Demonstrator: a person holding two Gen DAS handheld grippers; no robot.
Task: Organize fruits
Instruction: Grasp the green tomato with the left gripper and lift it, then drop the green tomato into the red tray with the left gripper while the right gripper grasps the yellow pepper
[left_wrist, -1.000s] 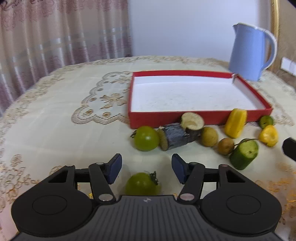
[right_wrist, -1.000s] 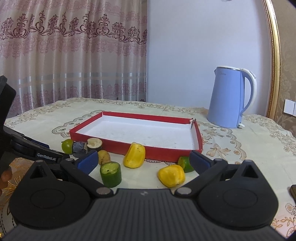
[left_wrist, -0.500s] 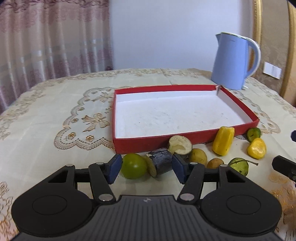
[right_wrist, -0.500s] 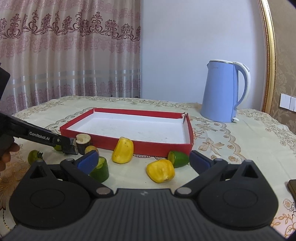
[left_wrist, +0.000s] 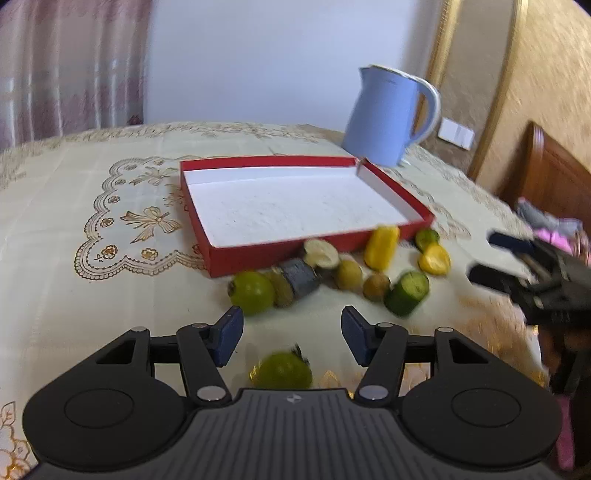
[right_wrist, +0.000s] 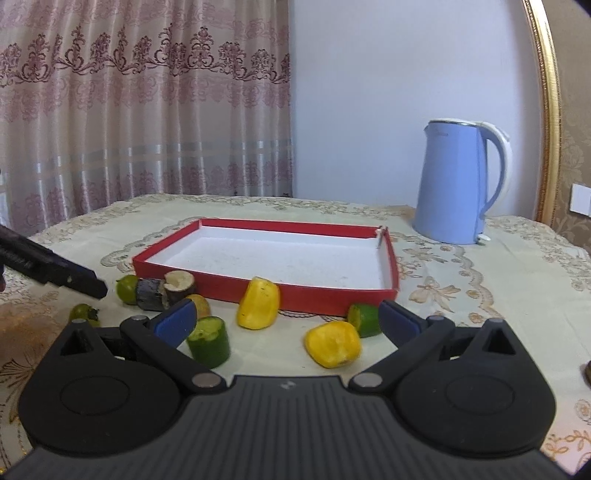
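1. While the left gripper (left_wrist: 291, 338) hangs parted and empty above a stemmed green fruit (left_wrist: 282, 371) on the tablecloth, it should descend squarely, pads astride the fruit.
2. Once closed, it carries the fruit into the empty red tray (left_wrist: 229, 258).
3. The right gripper (right_wrist: 286, 321), wide and empty, waits near the yellow pieces (right_wrist: 332, 349).

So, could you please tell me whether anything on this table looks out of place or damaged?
Yes: the red tray holds nothing, while all the fruit pieces lie on the tablecloth along its near side. Its far right corner has split open, with a flap sticking up.

Patterned pink curtain (right_wrist: 140, 110), pale wall (right_wrist: 369, 92), gold-framed panel (right_wrist: 550, 110), embroidered tablecloth (right_wrist: 480, 280)
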